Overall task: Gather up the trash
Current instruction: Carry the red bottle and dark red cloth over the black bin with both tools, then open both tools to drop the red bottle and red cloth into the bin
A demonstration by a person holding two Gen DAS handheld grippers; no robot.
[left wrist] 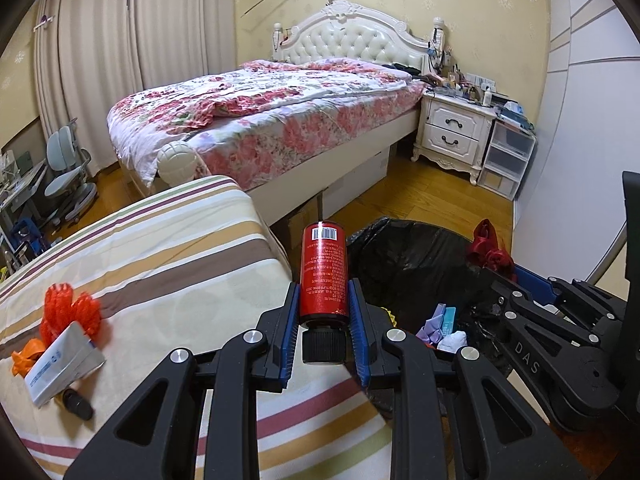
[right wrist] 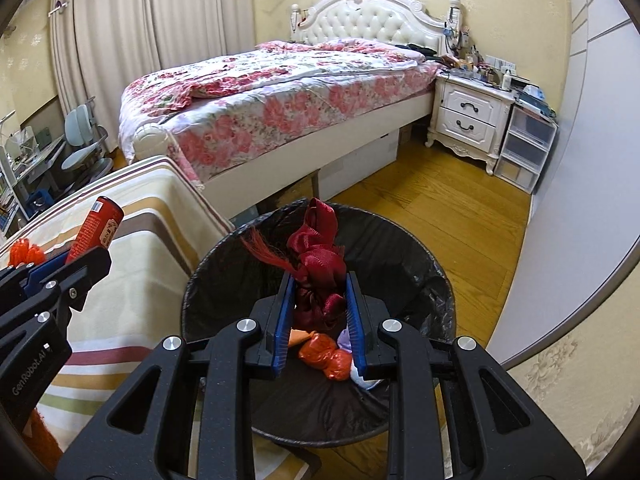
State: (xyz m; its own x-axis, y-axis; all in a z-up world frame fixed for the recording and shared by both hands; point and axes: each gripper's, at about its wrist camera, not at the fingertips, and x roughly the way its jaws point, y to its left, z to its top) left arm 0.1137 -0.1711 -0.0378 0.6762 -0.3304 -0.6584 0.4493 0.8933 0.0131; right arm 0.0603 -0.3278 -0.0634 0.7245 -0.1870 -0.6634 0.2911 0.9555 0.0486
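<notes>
While my left gripper (left wrist: 323, 300) pinches a red can (left wrist: 323, 270) between its blue pads, the can stands up out of the jaws at the middle of the left view, black cap toward the camera and barcode end away. It hangs over the edge of the striped cover (left wrist: 160, 264), just left of the black-lined trash bin (left wrist: 400, 256). My right gripper (right wrist: 320, 304) is clamped on a bundle of dark red ribbon (right wrist: 320, 248), which bulges above the pads with a tassel of red threads fanning to the upper left; it sits over the mouth of the bin at the centre of the right view. Down inside the bin I see an orange wrapper (right wrist: 326, 354) and some pale scraps. At the lower left of the left view, an orange bristly thing (left wrist: 70, 310), a white packet (left wrist: 60, 366) and a small dark object (left wrist: 78, 402) lie on the striped cover. Both jaws are narrow, each filled by what it holds.
</notes>
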